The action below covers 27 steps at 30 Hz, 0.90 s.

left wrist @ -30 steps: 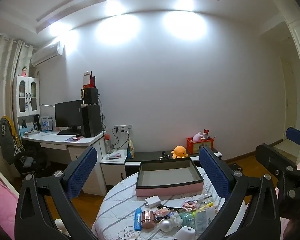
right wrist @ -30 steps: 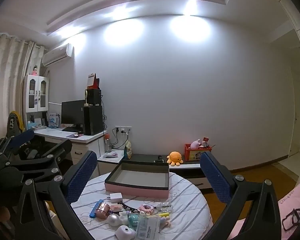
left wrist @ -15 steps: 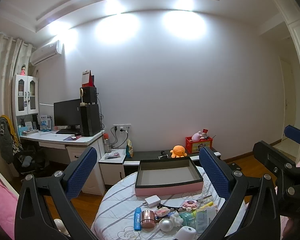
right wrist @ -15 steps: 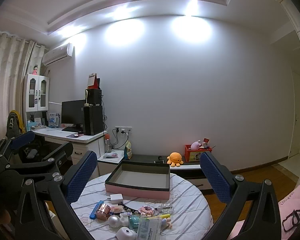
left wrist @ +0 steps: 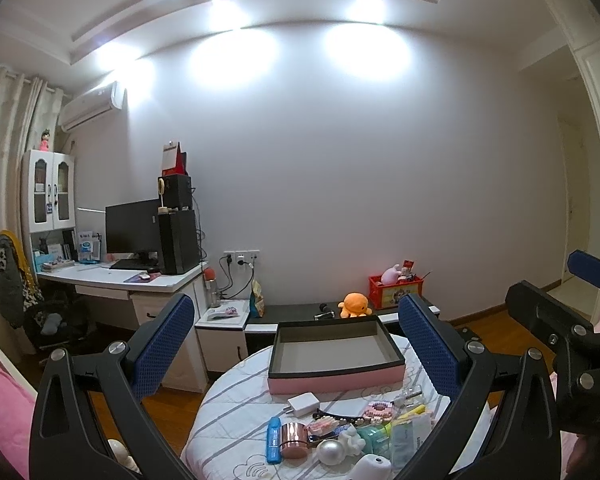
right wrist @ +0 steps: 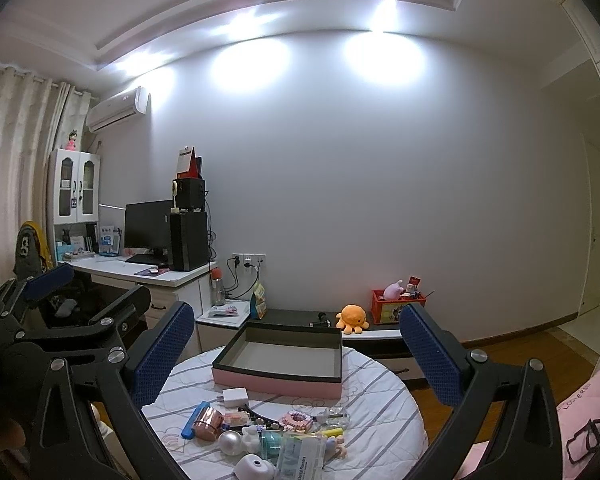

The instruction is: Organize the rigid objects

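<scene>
Pink-sided box (left wrist: 334,360), black-rimmed, is sitting open on the round tabletop (right wrist: 384,408) with nothing lying inside it. In front of the box, small things are lying in a heap: a white charger (left wrist: 303,403), a blue tube (left wrist: 273,440), a rose-gold cylinder (left wrist: 294,445) and a pearl ball (left wrist: 331,452). Behind the box, an orange plush octopus (right wrist: 352,318) is sitting on a low cabinet. Both the left gripper (left wrist: 296,344) and right gripper (right wrist: 296,352) are hovering with fingers spread wide, holding nothing.
</scene>
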Tool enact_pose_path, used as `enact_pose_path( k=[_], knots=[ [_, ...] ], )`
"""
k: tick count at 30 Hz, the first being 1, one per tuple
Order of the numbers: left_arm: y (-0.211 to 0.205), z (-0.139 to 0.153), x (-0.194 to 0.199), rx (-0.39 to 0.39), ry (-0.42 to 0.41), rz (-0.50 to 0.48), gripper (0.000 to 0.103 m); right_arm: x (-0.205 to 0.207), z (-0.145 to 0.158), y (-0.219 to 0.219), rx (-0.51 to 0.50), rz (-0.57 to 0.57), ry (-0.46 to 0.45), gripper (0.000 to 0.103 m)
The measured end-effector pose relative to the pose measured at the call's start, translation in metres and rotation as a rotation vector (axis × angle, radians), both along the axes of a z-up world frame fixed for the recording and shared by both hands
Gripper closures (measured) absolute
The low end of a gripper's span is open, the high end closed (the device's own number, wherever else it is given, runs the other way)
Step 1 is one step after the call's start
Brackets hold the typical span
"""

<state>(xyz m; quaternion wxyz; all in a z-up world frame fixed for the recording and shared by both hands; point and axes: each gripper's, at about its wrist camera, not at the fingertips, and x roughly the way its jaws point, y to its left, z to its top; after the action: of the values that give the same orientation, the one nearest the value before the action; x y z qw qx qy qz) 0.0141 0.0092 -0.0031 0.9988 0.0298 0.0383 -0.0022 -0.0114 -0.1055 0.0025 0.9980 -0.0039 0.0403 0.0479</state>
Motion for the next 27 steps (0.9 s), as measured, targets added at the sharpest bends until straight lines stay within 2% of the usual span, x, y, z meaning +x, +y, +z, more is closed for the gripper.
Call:
enact_pose_path(
  k=[27],
  knots=[
    [0.0008, -0.0008, 0.0003, 0.004, 0.001, 0.000, 0.000, 0.0015, -0.0030, 0.0016, -0.010, 0.000, 0.001, 0.000]
  ],
)
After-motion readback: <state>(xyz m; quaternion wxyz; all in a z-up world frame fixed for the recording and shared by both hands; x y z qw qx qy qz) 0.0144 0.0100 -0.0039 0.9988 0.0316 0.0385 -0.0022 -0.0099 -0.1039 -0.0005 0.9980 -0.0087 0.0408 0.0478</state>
